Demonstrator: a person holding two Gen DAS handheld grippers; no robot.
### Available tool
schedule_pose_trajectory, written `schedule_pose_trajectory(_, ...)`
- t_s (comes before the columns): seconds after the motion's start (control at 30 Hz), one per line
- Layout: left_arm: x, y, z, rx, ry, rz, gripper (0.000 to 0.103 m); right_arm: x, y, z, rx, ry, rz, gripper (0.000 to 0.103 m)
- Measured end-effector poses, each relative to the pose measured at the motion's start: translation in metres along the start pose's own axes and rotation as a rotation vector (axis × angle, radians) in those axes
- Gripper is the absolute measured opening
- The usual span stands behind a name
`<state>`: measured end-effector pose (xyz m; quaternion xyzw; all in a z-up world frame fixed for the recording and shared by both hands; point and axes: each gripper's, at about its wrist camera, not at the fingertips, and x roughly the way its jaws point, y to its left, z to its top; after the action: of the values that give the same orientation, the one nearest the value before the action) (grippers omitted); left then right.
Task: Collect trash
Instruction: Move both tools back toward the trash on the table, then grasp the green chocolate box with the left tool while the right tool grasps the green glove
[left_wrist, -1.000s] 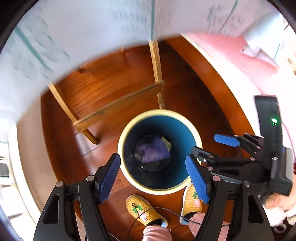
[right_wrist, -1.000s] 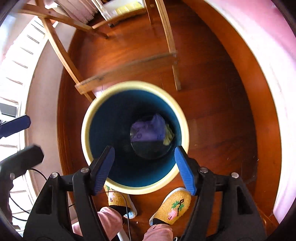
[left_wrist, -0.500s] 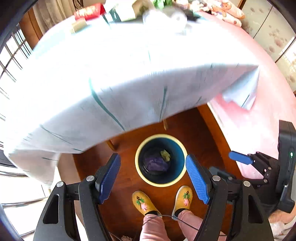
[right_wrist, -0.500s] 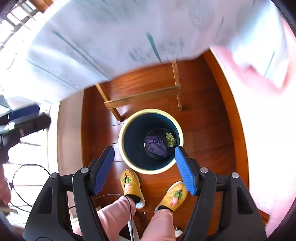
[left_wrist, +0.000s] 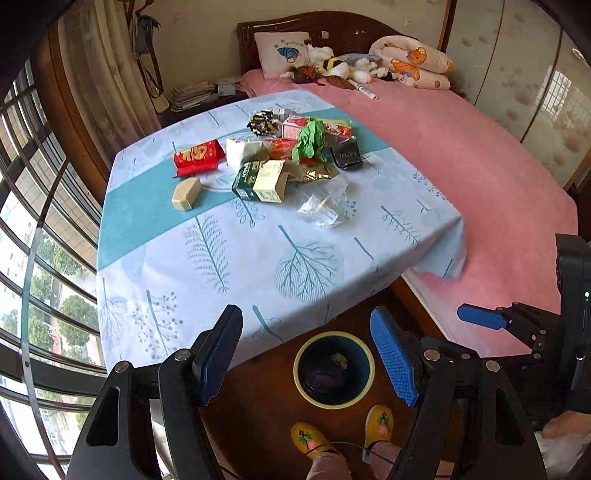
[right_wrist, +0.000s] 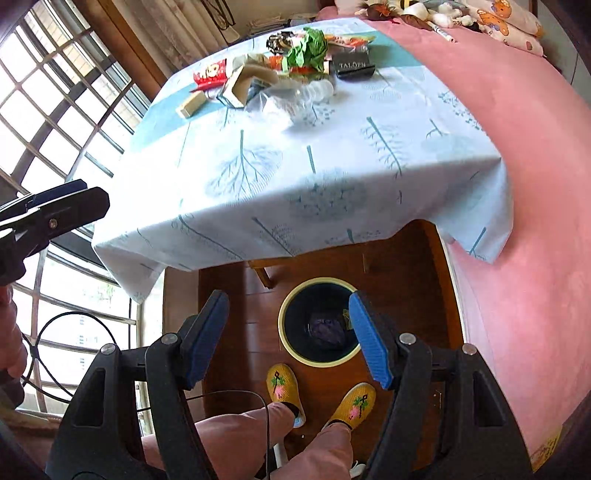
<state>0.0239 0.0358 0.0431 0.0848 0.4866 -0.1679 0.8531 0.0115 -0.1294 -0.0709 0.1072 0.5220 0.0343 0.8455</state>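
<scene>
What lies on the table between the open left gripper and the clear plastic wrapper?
Only bare tablecloth between the left gripper and the clear plastic wrapper; the left wrist view shows it.

Both hand-held grippers lifted — tabletop trash (left_wrist: 280, 155) visible.

Wood floor (left_wrist: 258, 398) is seen under a tabletop (left_wrist: 221, 258) draped in leaf-print cloth. Pink bed (left_wrist: 480, 177) is set beside it, dark headboard (left_wrist: 332, 26) behind. Daylight is let in through a gridded window (right_wrist: 66, 96); curtain (left_wrist: 110, 74) hung beside.
</scene>
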Motion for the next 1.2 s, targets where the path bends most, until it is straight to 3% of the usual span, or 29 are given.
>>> schedule_pose_trajectory(0.23,-0.024,0.021,0.029,0.045,-0.089,-0.006,0.072,-0.039,0.020,0.044,0.025,-0.084,-0.016,0.064)
schedule_pose_trajectory(0.5,-0.006,0.055,0.055,-0.031,-0.068,-0.062,0.070,-0.055,0.042,0.068,0.010,-0.142,-0.062,0.059)
schedule_pose_trajectory(0.67,0.023,0.077,0.069,-0.147,-0.026,-0.090,0.070,-0.046,0.040,0.083,0.004,-0.130,-0.069,0.055)
schedule_pose_trajectory(0.87,0.059,0.098,0.096,-0.274,-0.004,-0.051,0.070,-0.020,0.024,0.127,-0.026,-0.101,-0.041,0.054)
schedule_pose_trajectory(1.2,0.163,0.106,0.160,-0.590,0.164,0.007,0.070,0.065,-0.035,0.263,-0.097,-0.014,0.094,0.054)
